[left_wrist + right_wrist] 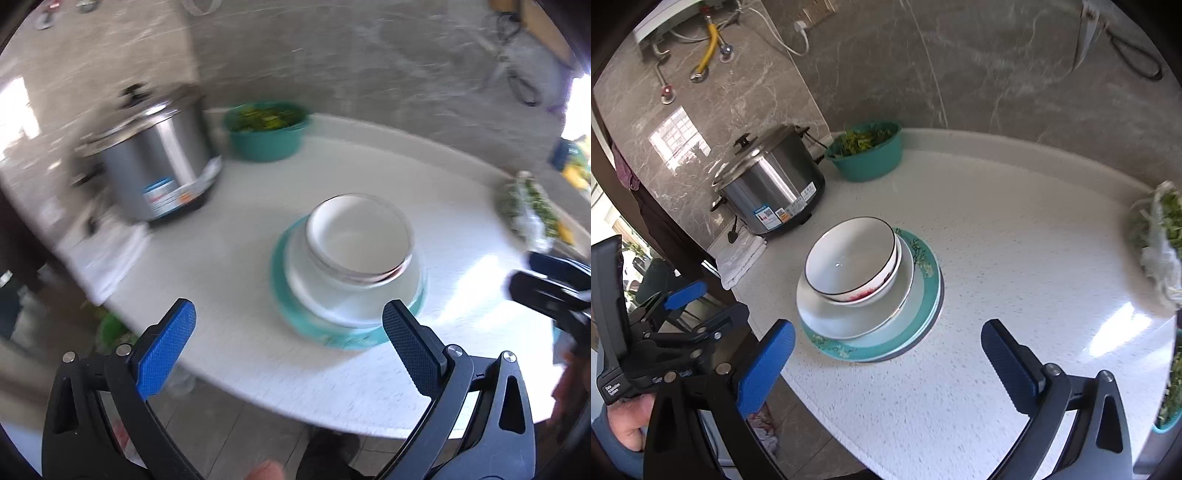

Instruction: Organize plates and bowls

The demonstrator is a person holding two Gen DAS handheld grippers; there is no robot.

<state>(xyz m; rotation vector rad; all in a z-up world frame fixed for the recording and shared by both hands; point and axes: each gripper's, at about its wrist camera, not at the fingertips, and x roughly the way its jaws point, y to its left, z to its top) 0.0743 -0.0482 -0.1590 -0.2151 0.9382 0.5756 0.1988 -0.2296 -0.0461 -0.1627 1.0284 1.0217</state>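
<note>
A stack of dishes stands mid-counter. On top is a white bowl [851,254] with a black rim, nested in a second bowl. Below them lie a white plate [849,317] and teal floral plates [925,291]. In the blurred left wrist view the same bowl [360,240] sits on the teal plates [284,299]. My left gripper [289,308] hangs open above the near side of the stack, with nothing between its fingers. My right gripper [888,326] is also open and empty, above the stack's near edge. Neither touches the dishes.
A steel rice cooker [772,184] stands at the back left, with a teal basin of greens [866,151] behind it. A folded white cloth [740,258] lies by the counter's left edge. A bag of greens [1161,236] sits at the right. The marble wall closes the back.
</note>
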